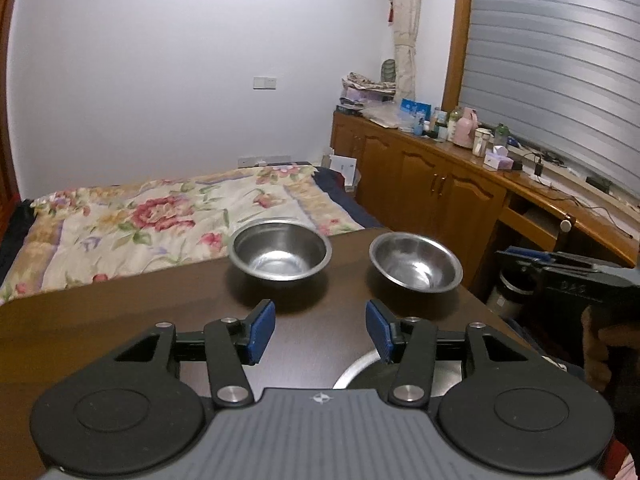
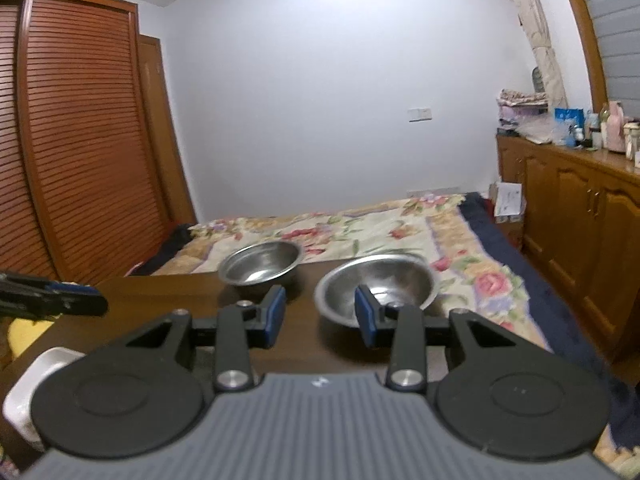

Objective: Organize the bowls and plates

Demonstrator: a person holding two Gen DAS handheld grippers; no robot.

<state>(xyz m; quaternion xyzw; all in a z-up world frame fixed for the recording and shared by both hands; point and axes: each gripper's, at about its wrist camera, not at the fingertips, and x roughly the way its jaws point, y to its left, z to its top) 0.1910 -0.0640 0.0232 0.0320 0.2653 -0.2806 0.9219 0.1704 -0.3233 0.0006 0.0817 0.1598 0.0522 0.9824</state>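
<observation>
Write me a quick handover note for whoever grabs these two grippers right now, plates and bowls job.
Left gripper: open, empty, above the near part of the table.
Right gripper: open, empty; its right finger overlaps the right bowl in view, contact unclear.
Things: two steel bowls sit apart near the table's far edge, left bowl and right bowl. A metal plate lies under the left gripper, a white dish at the near left.
Done: nothing is stacked.
Left: nest the bowls, gather the plates.

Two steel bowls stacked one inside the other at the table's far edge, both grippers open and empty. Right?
Not stacked. The left wrist view shows the left bowl and right bowl standing apart, side by side on the table. The rest holds: left gripper and right gripper open, empty.
</observation>
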